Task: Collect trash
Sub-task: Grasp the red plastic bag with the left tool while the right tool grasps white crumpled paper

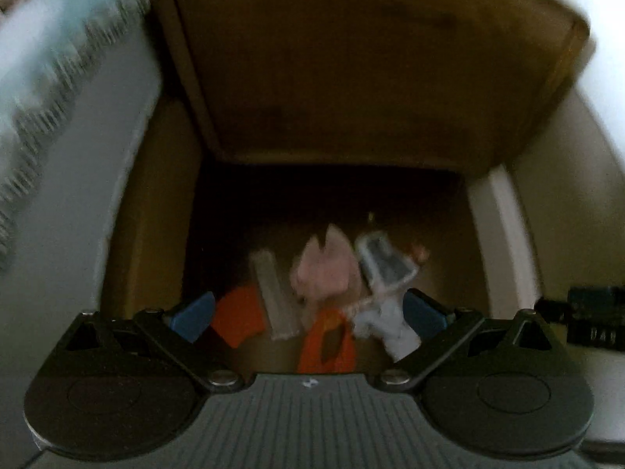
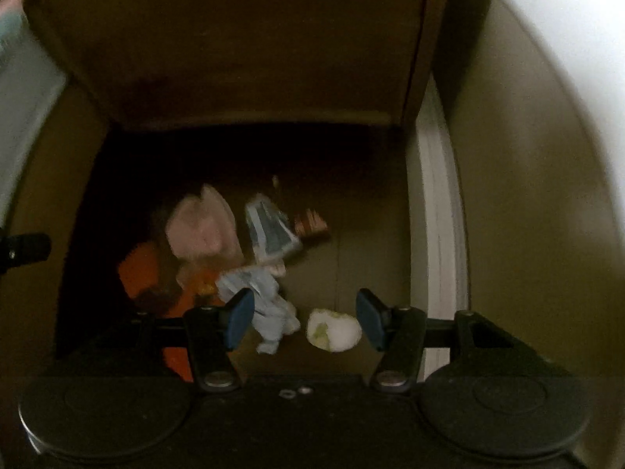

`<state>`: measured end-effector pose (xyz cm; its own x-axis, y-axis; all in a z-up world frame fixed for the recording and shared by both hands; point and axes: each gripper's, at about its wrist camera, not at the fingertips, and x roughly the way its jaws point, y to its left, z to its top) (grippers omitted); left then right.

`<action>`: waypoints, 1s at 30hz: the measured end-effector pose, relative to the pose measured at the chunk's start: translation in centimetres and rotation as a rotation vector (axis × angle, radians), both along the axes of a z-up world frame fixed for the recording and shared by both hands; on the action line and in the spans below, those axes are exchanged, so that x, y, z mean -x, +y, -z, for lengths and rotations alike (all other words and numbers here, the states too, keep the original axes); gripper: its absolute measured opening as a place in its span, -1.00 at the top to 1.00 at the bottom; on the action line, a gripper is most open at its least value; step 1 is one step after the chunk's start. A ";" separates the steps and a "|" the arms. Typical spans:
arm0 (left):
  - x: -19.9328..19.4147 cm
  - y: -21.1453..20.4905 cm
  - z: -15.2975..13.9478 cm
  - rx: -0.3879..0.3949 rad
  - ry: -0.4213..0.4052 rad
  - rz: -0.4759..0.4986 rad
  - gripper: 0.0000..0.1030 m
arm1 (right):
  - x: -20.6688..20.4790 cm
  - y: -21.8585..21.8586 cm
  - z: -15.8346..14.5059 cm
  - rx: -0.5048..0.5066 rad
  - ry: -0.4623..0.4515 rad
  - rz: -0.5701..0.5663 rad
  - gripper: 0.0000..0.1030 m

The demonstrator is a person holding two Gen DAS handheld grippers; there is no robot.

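Hovering wide apart and holding nothing, the left gripper point(image 1: 308, 314) and right gripper point(image 2: 304, 318) face litter under a wooden table point(image 2: 234, 39). A white wad point(image 2: 334, 330) lies nearest; pale blue paper point(image 2: 269, 312), pink wrapper point(image 2: 203, 226) and orange bag point(image 1: 238, 314) remain uncollected, so collection seems barely begun.

Trash lies scattered below me on the dark floor: a pink crumpled wrapper point(image 2: 203, 226), a blue-grey packet point(image 2: 269, 232) just beside it, orange scraps point(image 1: 239, 314), a pale blue twisted wrapper point(image 2: 269, 312), and a white crumpled wad point(image 2: 334, 330) lying apart.
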<state>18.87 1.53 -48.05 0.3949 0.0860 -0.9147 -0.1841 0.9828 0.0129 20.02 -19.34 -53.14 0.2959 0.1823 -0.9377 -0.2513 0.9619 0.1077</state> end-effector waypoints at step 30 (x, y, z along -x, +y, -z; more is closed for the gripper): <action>4.1 -2.1 32.6 0.182 0.422 0.016 -0.68 | -3.3 -1.6 24.9 0.086 0.190 -0.185 0.34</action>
<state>14.75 -0.53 -80.69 -0.0155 -0.0939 -0.9955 -0.1846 0.9787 -0.0894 23.28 -20.98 -78.09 0.0828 0.1345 -0.9875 -0.4065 0.9092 0.0898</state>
